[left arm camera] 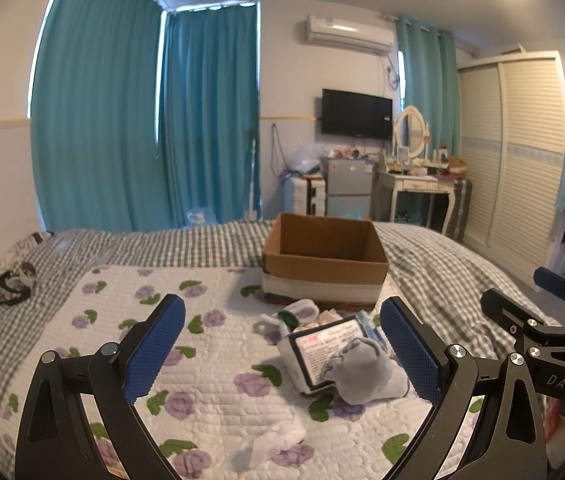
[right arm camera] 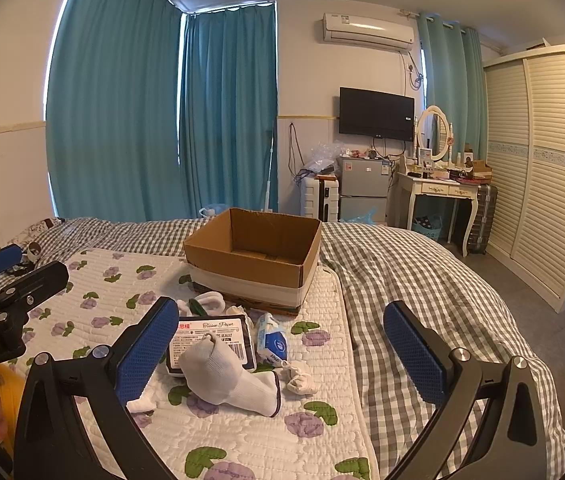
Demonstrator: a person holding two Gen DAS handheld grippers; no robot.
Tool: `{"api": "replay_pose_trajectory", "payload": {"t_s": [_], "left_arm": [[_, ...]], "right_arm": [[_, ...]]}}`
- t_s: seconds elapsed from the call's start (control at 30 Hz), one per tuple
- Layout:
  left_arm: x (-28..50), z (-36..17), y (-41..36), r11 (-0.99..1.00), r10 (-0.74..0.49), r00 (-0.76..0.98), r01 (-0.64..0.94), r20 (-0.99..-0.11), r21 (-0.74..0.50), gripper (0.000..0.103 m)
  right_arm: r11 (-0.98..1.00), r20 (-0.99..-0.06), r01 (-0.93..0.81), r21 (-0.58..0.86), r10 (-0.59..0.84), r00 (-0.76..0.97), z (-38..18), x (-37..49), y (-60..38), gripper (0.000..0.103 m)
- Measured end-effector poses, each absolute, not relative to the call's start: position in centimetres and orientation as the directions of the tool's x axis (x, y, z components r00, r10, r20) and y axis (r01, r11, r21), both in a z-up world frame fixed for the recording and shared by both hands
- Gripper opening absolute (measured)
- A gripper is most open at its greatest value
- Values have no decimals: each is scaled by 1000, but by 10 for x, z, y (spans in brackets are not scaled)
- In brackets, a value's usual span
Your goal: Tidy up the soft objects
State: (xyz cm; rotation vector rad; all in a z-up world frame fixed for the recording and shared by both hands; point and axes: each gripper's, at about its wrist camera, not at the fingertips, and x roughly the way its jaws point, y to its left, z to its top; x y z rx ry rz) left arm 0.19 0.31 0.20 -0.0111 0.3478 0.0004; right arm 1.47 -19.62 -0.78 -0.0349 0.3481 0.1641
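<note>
An open brown cardboard box [left arm camera: 324,264] [right arm camera: 254,256] stands on the floral quilt. In front of it lies a pile: a tissue paper pack [right arm camera: 212,342] [left arm camera: 328,350], a white sock [right arm camera: 234,380] [left arm camera: 362,374] draped on it, a small blue-and-white tissue packet [right arm camera: 272,340], a green-and-white sock [right arm camera: 206,304] [left arm camera: 298,314] and a small white sock [right arm camera: 302,380]. Another white sock [left arm camera: 278,442] lies nearer. My left gripper [left arm camera: 282,354] is open and empty, above the quilt short of the pile. My right gripper [right arm camera: 282,358] is open and empty, just before the pile.
The bed has a grey checked sheet [right arm camera: 402,272] that falls off to the right. A dark scrunchie-like item [left arm camera: 16,284] lies at the far left. A dresser [right arm camera: 438,192], fridge [right arm camera: 362,188] and wardrobe [right arm camera: 542,168] stand beyond.
</note>
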Motion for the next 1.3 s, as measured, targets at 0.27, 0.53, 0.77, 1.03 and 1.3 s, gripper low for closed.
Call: {"api": "replay_pose_trajectory", "payload": {"t_s": [0.27, 0.53, 0.77, 1.03, 1.3], "left_arm": [[2, 3, 5, 1000, -1, 941, -2, -337, -9, 100], [1, 4, 9, 1000, 4, 941, -8, -340, -11, 100], [1, 3, 9, 1000, 5, 941, -9, -339, -10, 100], [-2, 1, 11, 1000, 8, 941, -12, -339, -10, 100], [-1, 1, 10, 1000, 10, 941, -14, -339, -10, 100]], "right_arm": [[986, -342, -168, -5, 156, 926, -9, 15, -196, 103], [986, -344, -169, -7, 157, 926, -10, 15, -195, 103], [985, -346, -171, -8, 158, 925, -11, 15, -194, 103], [985, -346, -171, -8, 158, 925, -10, 14, -194, 103], [985, -346, -172, -10, 158, 925, -11, 14, -194, 103]]}}
